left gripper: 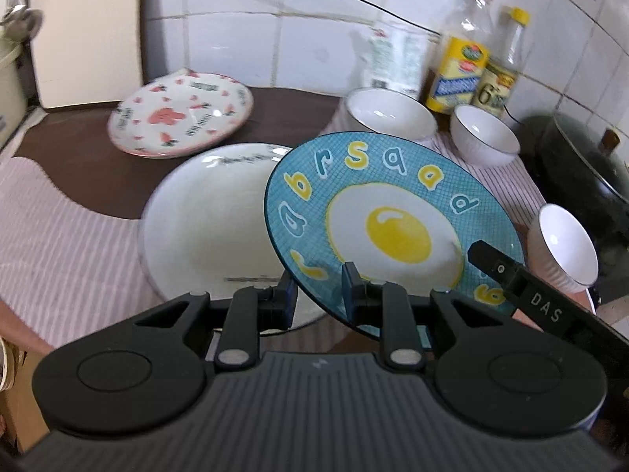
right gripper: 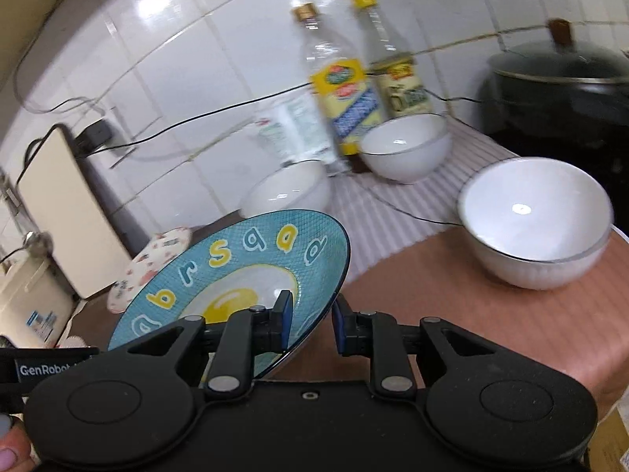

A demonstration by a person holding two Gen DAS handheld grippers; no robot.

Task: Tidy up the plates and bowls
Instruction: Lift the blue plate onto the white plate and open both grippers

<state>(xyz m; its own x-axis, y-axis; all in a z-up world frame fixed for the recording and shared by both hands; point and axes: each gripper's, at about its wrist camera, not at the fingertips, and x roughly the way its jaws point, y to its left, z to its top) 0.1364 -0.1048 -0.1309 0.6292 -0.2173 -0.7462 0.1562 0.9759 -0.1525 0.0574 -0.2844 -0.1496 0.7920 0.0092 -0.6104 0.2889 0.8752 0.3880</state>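
Note:
A blue fried-egg plate is held tilted above the counter by both grippers. My left gripper is shut on its near left rim. My right gripper is shut on its right rim, and its finger shows in the left wrist view. A plain white plate lies under the blue one. A pink-flowered plate lies farther back left. Three white bowls stand at the right: a big one, a middle one and a near one.
Two oil bottles and a white container stand against the tiled wall. A black pot with lid is at the far right. A cutting board leans at the back left. A black cable runs along the wall.

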